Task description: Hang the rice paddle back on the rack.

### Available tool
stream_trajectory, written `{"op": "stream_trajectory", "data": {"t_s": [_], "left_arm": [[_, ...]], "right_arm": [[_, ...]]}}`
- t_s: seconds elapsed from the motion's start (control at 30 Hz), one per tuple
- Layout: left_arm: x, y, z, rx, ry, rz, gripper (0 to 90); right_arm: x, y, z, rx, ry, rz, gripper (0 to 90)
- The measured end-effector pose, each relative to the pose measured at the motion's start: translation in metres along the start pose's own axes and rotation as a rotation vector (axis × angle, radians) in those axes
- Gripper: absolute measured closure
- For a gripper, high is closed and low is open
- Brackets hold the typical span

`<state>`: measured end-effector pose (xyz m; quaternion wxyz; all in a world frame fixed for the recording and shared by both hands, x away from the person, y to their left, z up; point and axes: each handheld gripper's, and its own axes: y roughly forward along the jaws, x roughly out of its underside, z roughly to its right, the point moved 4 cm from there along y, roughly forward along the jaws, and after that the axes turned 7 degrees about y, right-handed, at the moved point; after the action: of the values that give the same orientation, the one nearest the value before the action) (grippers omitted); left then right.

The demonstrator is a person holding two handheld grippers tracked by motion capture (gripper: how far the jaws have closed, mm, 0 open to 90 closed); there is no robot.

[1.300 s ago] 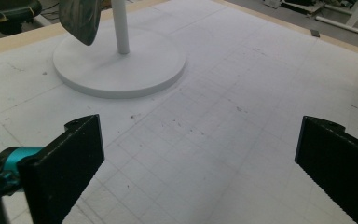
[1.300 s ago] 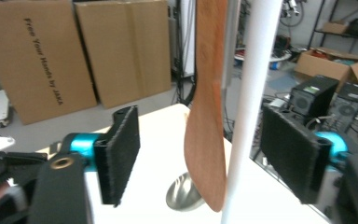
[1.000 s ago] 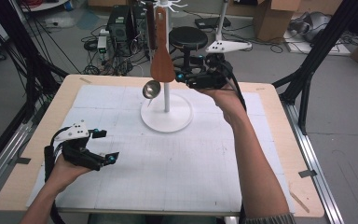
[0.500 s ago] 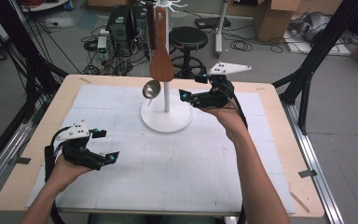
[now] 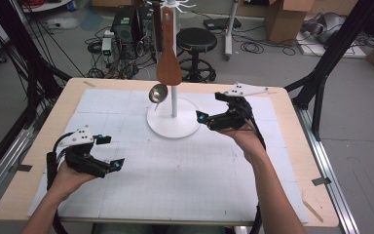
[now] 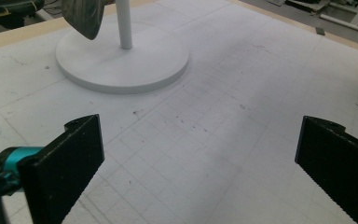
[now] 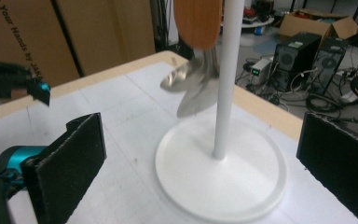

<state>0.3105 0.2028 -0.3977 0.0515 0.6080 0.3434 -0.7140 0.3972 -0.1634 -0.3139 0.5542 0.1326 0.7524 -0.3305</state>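
Lab or workshop indicated, computer towers [image 5: 126, 27] and cables on floor, cardboard boxes [image 5: 285, 19], stool [image 5: 196, 41]

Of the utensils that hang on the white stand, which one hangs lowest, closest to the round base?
The metal ladle. Its shiny bowl hangs below the blade of the wooden spatula, just above the stand's base. The spatula is brown and flat.

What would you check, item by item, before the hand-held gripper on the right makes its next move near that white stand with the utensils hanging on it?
1. Right hand-held gripper jaws open, nothing between them: ok.
2. Wooden spatula hanging on the stand: ok.
3. Metal ladle hanging beside the pole: ok.
4. Stand upright, base flat on the white mat: ok.
5. Left hand-held gripper open, away from the stand: ok.
6. Utensils' hold on their hooks: cannot tell.
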Motion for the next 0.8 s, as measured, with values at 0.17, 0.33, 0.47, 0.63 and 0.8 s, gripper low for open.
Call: {"op": "stream_trajectory", "data": {"t_s": [0.17, 0.33, 0.47, 0.63, 0.8], "left_arm": [[0.0, 0.0, 0.001, 0.007, 0.002, -0.002, 1.7], [0.0, 0.0, 0.0, 0.006, 0.002, -0.001, 1.7], [0.0, 0.0, 0.0, 0.006, 0.002, -0.003, 1.7], [0.001, 0.0, 0.0, 0.004, 0.0, -0.005, 1.7], [0.001, 0.001, 0.001, 0.005, 0.002, -0.009, 1.7]], "right_arm": [[0.019, -0.01, 0.002, 0.013, 0.019, -0.01, 0.3], [0.031, -0.018, 0.002, 0.018, 0.041, -0.003, 0.3], [0.04, -0.023, 0.002, 0.022, 0.048, -0.005, 0.3], [0.052, -0.026, 0.003, 0.032, 0.056, -0.012, 0.3], [0.065, -0.029, 0.005, 0.045, 0.076, -0.02, 0.3]]}}
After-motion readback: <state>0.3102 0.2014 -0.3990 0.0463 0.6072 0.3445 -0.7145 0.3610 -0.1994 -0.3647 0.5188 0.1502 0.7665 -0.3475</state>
